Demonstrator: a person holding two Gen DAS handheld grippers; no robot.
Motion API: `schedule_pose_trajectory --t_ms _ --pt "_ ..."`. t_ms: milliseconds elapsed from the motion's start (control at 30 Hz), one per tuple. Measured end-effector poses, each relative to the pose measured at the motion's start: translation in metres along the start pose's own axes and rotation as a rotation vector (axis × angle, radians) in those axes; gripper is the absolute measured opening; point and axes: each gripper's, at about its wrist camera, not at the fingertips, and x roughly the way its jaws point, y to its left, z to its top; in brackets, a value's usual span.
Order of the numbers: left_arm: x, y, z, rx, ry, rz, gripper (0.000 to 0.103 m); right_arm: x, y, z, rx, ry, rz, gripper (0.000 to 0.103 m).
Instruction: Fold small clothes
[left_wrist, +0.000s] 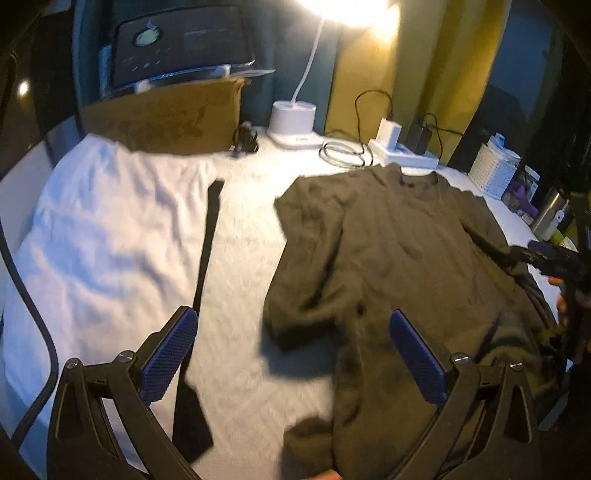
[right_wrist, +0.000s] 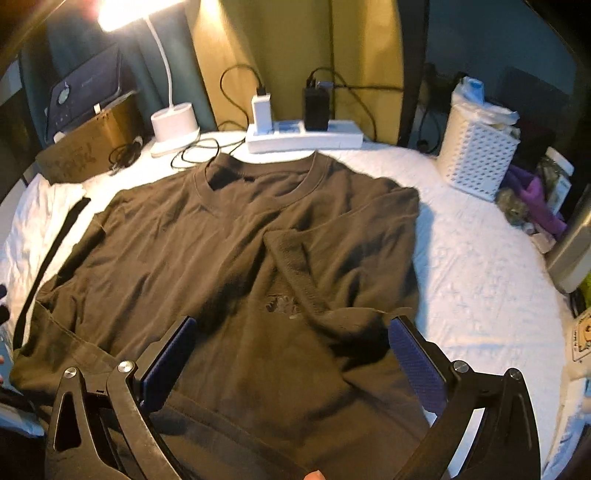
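A dark brown T-shirt (right_wrist: 236, 258) lies front up on the white-covered table (right_wrist: 480, 258), collar toward the back. Its right sleeve is folded in over the chest. My right gripper (right_wrist: 293, 354) is open and empty above the shirt's lower half. My left gripper (left_wrist: 293, 350) is open and empty above the shirt's (left_wrist: 406, 266) left edge and the white cover (left_wrist: 110, 240). The right gripper also shows in the left wrist view (left_wrist: 554, 258) at the shirt's far right side.
A black strap (left_wrist: 207, 258) lies on the cover left of the shirt. At the back stand a cardboard box (left_wrist: 166, 118), a white lamp base (right_wrist: 173, 125), a power strip with chargers (right_wrist: 303, 136) and cables. A white perforated basket (right_wrist: 476, 155) and clutter sit at the right.
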Motion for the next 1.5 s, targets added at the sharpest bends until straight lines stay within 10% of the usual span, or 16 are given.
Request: schedule_pose_trajectory --t_ms 500,800,933,1000,1500 --pt "0.099 -0.010 0.056 0.057 0.090 -0.062 0.101 -0.024 -0.030 0.006 0.051 -0.076 -0.030 0.103" --pt "0.123 0.005 0.060 0.044 0.145 -0.047 0.064 -0.010 -0.043 0.007 0.069 -0.067 -0.013 0.096" --pt "0.119 0.018 0.060 0.010 0.128 -0.056 0.014 -0.005 -0.044 0.009 0.070 -0.069 -0.003 0.096" --pt "0.114 0.020 0.062 -0.004 0.106 -0.041 0.007 -0.004 -0.044 0.010 0.069 -0.073 0.007 0.096" --pt "0.076 -0.013 0.101 0.002 -0.031 -0.048 0.006 -0.015 -0.063 0.007 0.091 -0.113 0.040 0.096"
